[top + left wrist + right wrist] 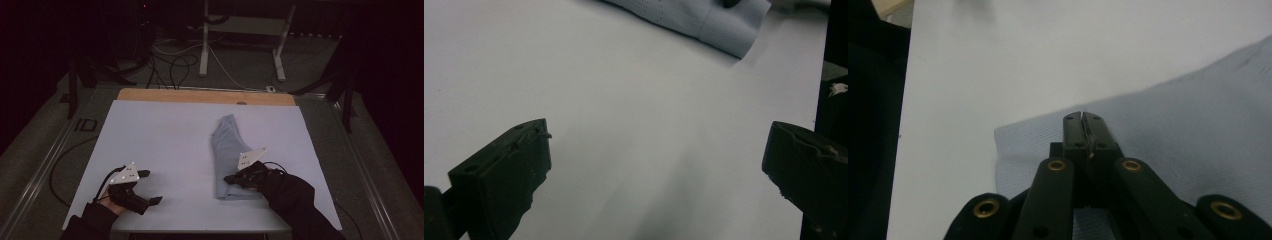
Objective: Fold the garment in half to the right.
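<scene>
A pale blue folded garment (227,150) lies lengthwise on the white tabletop (165,135), right of the middle. My right gripper (228,179) rests low on its near end, jaws shut. In the right gripper view the two tips (1082,117) meet over the garment (1198,125), close to its ribbed edge. I cannot tell whether cloth is pinched between them. My left gripper (152,186) stands open near the front left of the table with nothing in it. Its jaws (659,150) are spread wide over bare table, and the garment's ribbed hem (724,35) lies farther off.
A wooden strip (200,95) runs along the table's far edge. Behind it, cables (175,65) lie on the floor among white frame legs (204,45). Dark stands flank both sides of the table. Dark sleeves come in from the bottom edge.
</scene>
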A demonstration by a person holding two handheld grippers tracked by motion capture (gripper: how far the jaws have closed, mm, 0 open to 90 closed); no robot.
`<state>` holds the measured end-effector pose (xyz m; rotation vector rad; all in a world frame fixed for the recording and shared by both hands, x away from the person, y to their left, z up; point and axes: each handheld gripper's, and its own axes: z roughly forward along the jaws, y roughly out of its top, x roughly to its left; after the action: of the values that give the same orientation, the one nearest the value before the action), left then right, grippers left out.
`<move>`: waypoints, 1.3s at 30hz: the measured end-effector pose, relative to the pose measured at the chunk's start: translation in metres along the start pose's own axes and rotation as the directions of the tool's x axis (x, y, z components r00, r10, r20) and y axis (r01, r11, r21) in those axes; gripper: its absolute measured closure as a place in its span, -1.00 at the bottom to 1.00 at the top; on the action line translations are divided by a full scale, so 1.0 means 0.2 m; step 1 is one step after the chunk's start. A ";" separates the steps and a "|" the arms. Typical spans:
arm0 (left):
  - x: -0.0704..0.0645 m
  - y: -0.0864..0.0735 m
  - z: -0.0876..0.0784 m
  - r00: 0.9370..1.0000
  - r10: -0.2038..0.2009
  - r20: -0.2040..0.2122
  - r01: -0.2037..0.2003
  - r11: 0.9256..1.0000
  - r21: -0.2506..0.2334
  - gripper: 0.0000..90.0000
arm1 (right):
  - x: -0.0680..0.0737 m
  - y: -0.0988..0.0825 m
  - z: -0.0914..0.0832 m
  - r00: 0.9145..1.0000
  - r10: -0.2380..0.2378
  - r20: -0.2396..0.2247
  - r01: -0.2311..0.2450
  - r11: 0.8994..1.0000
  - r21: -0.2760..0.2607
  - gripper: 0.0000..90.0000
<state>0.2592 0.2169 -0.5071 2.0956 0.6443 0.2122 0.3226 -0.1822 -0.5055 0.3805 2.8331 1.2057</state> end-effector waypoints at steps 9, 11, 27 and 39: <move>0.00 0.00 -0.01 1.000 0.000 -0.001 0.000 1.000 -0.004 -0.99 | -0.01 -0.08 0.04 0.999 0.016 -0.039 -0.015 0.999 0.036 1.00; 0.00 0.00 -0.01 1.000 0.001 0.000 -0.001 1.000 -0.005 -0.99 | 0.00 -0.09 0.03 0.999 0.010 -0.043 -0.008 0.999 0.038 1.00; 0.00 0.00 -0.01 1.000 0.001 -0.002 -0.001 1.000 -0.007 -0.99 | 0.06 -0.11 0.02 0.997 -0.024 -0.069 0.027 0.999 0.044 1.00; 0.00 0.00 -0.01 1.000 0.001 0.000 -0.001 1.000 -0.005 -0.99 | 0.04 -0.05 -0.05 0.999 -0.001 -0.033 -0.001 0.999 -0.041 0.77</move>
<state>0.2589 0.2181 -0.5056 2.0911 0.6416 0.2142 0.3118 -0.1938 -0.5052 0.3622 2.8304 1.2803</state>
